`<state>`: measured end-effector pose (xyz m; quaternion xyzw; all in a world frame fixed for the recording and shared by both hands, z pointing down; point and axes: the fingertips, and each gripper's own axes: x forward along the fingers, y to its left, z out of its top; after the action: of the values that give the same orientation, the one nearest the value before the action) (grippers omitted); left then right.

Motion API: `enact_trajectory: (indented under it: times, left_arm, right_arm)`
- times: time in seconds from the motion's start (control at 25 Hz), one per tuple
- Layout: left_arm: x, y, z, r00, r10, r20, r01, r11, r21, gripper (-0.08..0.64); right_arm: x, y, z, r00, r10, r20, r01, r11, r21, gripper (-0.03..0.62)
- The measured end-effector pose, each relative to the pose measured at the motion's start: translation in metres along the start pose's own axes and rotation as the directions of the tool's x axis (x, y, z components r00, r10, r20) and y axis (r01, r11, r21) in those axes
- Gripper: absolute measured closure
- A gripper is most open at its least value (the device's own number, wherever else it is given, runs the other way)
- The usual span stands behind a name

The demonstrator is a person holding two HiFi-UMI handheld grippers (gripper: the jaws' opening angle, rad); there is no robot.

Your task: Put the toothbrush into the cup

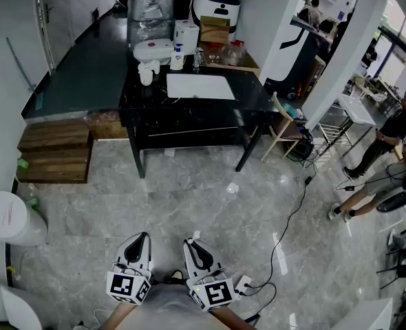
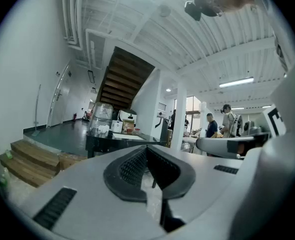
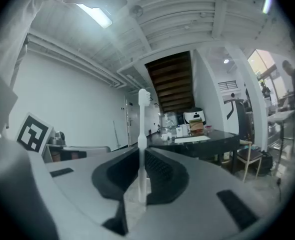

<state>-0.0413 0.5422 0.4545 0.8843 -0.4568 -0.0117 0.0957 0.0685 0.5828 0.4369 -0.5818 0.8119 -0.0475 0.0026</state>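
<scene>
My right gripper [image 1: 193,243] is shut on a white toothbrush [image 3: 142,134], which stands upright between the pads with its bristle head [image 3: 144,97] at the top. My left gripper [image 1: 140,239] hangs beside it, shut and empty; its dark ribbed pads [image 2: 132,165] meet at the tip. Both grippers are low over the grey tiled floor, well short of the black table [image 1: 251,96]. A small white cup-like vessel [image 1: 146,73] stands near the table's left end, among other items.
On the table are a white board [image 1: 199,86], a clear water jug [image 1: 150,12], boxes and bottles. Wooden steps [image 1: 55,150] lie left, a white bin [image 1: 9,218] nearer. A chair [image 1: 285,126], a floor cable [image 1: 292,212] and a person [image 1: 389,139] are on the right.
</scene>
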Motion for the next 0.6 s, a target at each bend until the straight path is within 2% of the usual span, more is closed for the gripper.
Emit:
enact_trajectory:
  times: [0.44, 0.6]
  left_arm:
    - [-0.0045, -0.0095, -0.0042, 1.0, -0.007, -0.013, 0.008, 1.0, 0.015, 0.551]
    - [-0.0056, -0.0093, -0.0034, 1.0, -0.002, -0.017, 0.003, 1.0, 0.021, 0.551]
  right_arm:
    - [-0.007, -0.0007, 0.0016, 1.0, 0.004, 0.002, -0.004, 1.0, 0.014, 0.549]
    - [-0.0094, -0.0025, 0.0049, 1.0, 0.002, 0.021, -0.003, 0.999, 0.046, 0.549]
